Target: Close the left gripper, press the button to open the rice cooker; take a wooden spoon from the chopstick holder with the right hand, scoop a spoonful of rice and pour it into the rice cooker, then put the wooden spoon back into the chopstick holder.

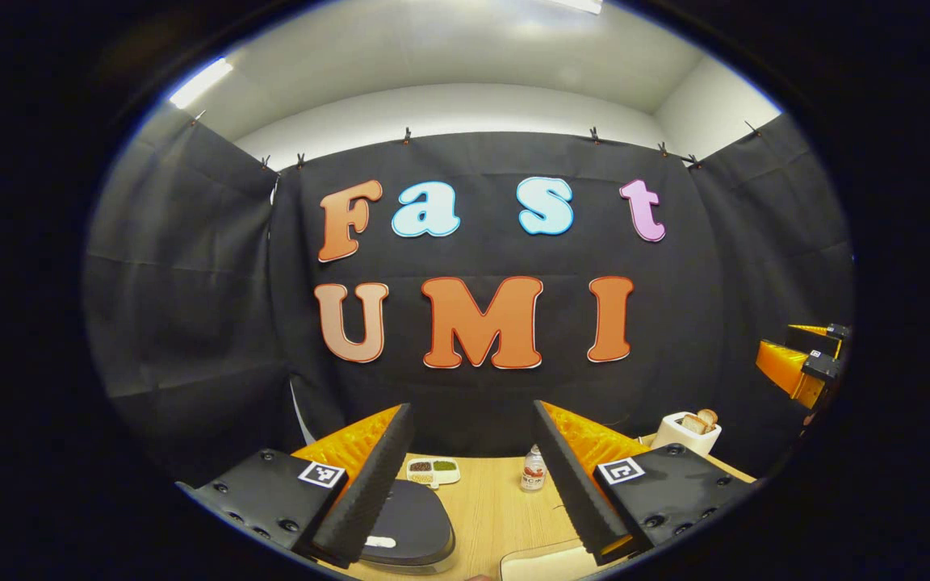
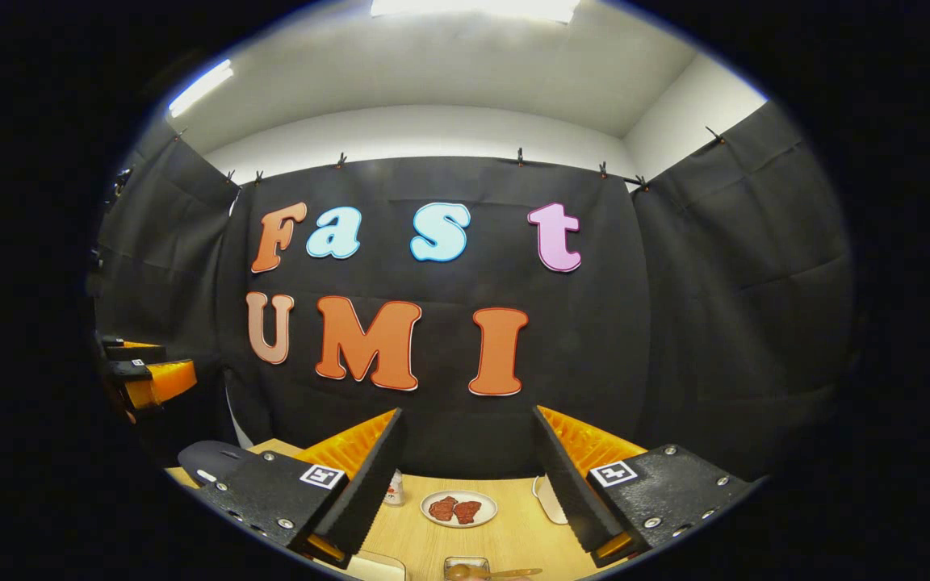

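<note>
The rice cooker (image 1: 412, 524), dark with a closed lid and a pale button (image 1: 380, 542) at its front, sits on the wooden table (image 1: 489, 508) under my left finger. My left gripper (image 1: 471, 415) hangs open above the table with nothing between its fingers. The cooker's lid (image 2: 211, 461) also peeks out at the left of the right gripper view. My right gripper (image 2: 467, 415) is open and holds nothing. A wooden spoon (image 2: 497, 573) lies across a small clear container (image 2: 465, 565) at the bottom edge. Each gripper shows at the other view's side: right gripper (image 1: 804, 367), left gripper (image 2: 146, 375).
A small divided dish (image 1: 433, 470), a bottle (image 1: 533, 470) and a white toaster (image 1: 687, 432) with bread stand at the back of the table. A plate of red meat (image 2: 458, 508) and a white object (image 2: 550, 500) lie ahead of the right gripper. A cream tray edge (image 1: 542, 561) is near.
</note>
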Demonstrator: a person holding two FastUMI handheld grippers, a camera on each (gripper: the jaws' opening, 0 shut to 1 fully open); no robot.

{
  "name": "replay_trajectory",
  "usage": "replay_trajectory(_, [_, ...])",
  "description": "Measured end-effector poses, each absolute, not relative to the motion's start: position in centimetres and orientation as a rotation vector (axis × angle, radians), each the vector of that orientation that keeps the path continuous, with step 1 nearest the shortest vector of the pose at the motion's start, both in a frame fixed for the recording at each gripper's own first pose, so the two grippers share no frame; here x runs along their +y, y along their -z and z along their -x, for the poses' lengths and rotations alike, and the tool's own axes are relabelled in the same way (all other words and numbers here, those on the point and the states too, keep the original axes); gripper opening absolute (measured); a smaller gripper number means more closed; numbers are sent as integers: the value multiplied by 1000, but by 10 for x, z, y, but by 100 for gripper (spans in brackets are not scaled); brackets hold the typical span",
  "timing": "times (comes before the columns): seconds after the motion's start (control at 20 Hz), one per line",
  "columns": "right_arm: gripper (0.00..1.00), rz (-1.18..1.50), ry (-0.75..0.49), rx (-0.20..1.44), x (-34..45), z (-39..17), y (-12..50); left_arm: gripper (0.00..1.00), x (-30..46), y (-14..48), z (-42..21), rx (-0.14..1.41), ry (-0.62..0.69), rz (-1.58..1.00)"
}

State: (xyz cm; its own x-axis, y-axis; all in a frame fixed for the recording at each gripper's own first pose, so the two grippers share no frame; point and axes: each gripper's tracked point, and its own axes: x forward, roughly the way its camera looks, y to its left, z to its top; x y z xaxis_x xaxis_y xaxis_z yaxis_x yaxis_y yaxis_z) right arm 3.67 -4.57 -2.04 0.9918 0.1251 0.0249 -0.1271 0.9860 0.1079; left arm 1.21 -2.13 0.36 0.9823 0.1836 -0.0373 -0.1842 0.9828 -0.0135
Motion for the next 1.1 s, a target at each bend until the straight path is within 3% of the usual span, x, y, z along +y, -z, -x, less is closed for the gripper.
replay_trajectory(0.1, [95,-118,-137,-28,-55,-44,20,98,-17,-6,-11,37,-217,-13])
replay_trajectory(0.15, [97,-124,-149,-31,-58,-47,23,92,-11,-5,-10,42,-241,-23])
replay_trajectory(0.2, [95,-125,-158,-34,-62,-50,25,92,-6,-5,-9,45,-257,-25])
replay_trajectory(0.25, [95,-122,-164,-29,-66,-54,30,100,2,-4,-8,54,-280,-24])
replay_trajectory(0.35, [97,-110,-166,-15,-78,-59,41,93,20,-7,-2,64,-332,-28])
replay_trajectory(0.5, [95,-121,-164,2,-92,-62,59,95,42,-5,9,75,-408,-86])
replay_trajectory(0.75, [95,-114,-108,68,-108,-65,83,99,42,-5,-3,96,-397,-118])
replay_trajectory(1.05, [95,-72,-51,68,-109,-60,84,14,75,14,-20,210,-364,37])
replay_trajectory(1.1, [95,-66,-42,68,-109,-60,84,10,92,24,-21,253,-401,74])
